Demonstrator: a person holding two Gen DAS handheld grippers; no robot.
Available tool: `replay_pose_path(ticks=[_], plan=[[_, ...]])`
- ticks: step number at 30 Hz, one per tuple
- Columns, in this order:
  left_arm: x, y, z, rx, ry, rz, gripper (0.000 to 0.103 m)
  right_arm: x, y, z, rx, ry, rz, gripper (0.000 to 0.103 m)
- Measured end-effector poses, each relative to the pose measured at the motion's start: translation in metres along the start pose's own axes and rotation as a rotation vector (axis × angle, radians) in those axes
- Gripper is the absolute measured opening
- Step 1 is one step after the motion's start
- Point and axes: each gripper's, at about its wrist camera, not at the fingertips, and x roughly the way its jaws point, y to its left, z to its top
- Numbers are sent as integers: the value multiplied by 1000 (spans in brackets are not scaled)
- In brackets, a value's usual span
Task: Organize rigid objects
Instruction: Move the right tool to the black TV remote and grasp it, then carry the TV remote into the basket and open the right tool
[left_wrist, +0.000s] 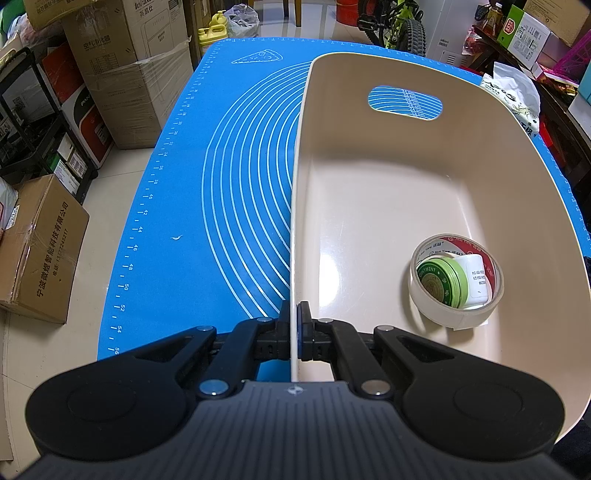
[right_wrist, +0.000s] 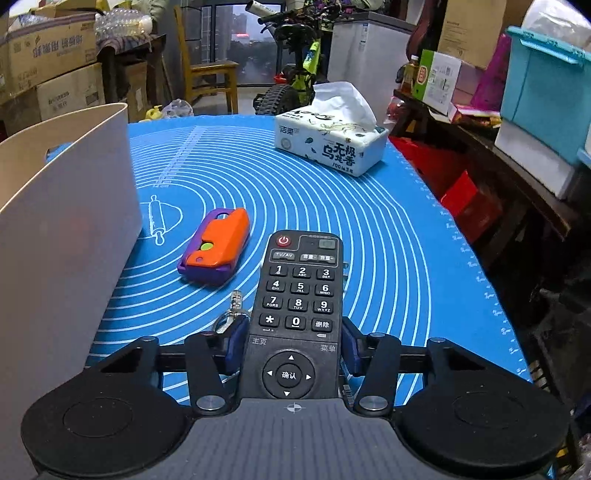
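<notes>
On the desk lies a blue mat. The beige bin stands on it, its wall pinched by the left claw. The right claw grips the black remote at its sides.

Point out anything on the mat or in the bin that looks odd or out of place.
Nothing is spilled or broken. One quirk: the green ointment tin and a small white container sit inside the tape roll in the beige bin. A key lies half-hidden beside the remote, near the orange-and-purple toy.
</notes>
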Motion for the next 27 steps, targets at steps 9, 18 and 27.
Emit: replay_pose_path(ticks=[9,18,27], plan=[[0,0,0,0,0,1,3,-23,2,2,-43,-70,-17,55],[0,0,0,0,0,0,3,-53,-1,19,-22,-158,-8,55],[0,0,0,-1,0,0,3,-80,3,32,-27,-239,26,55]])
